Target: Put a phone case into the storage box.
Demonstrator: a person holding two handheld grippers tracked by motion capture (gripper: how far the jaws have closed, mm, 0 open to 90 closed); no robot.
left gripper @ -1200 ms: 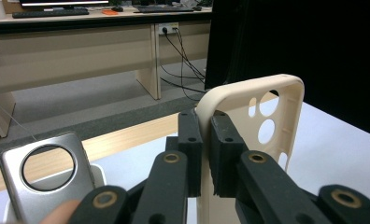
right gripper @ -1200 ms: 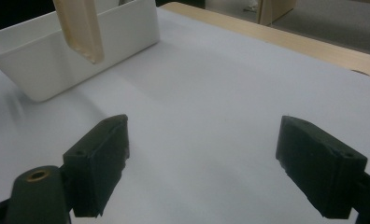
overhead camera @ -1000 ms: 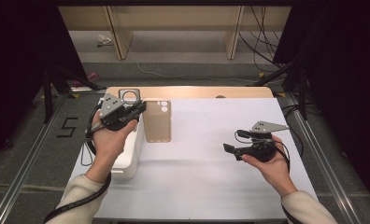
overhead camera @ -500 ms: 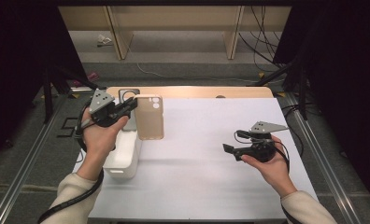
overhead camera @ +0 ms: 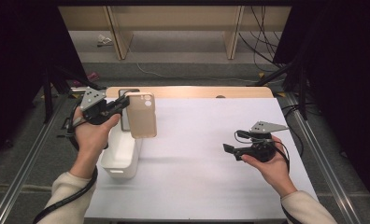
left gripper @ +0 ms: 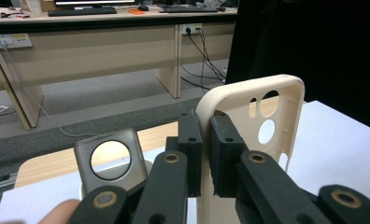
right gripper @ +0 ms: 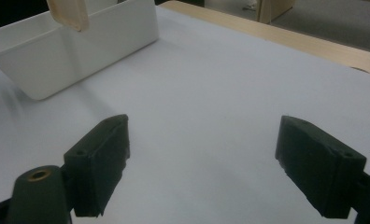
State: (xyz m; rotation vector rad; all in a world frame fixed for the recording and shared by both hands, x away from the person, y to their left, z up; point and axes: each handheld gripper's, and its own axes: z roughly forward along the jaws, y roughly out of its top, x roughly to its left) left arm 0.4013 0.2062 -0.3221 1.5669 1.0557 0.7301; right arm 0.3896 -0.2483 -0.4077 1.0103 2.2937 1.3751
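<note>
My left gripper (overhead camera: 124, 101) is shut on the top edge of a beige phone case (overhead camera: 141, 116), which hangs upright above the table beside the white bin (overhead camera: 122, 154). In the left gripper view the jaws (left gripper: 205, 136) pinch the beige case's (left gripper: 272, 116) rim near its camera cut-outs. A grey phone case (left gripper: 109, 157) with a round hole lies just behind, also visible as the grey case (overhead camera: 125, 93) in the high view. At the table's right, my right gripper (overhead camera: 231, 150) is held open, its jaws (right gripper: 202, 161) wide apart over bare white surface.
The white bin (right gripper: 80, 42) stands at the table's left front, with the beige case's corner (right gripper: 68, 13) hanging over it. A white sheet (overhead camera: 206, 140) covers the table; a wooden strip (overhead camera: 197, 92) shows at its far edge. Desks and cables stand beyond.
My left gripper has lifted the beige case off the sheet and carried it left toward the bin, tilting it upright. The right gripper has stayed still.
</note>
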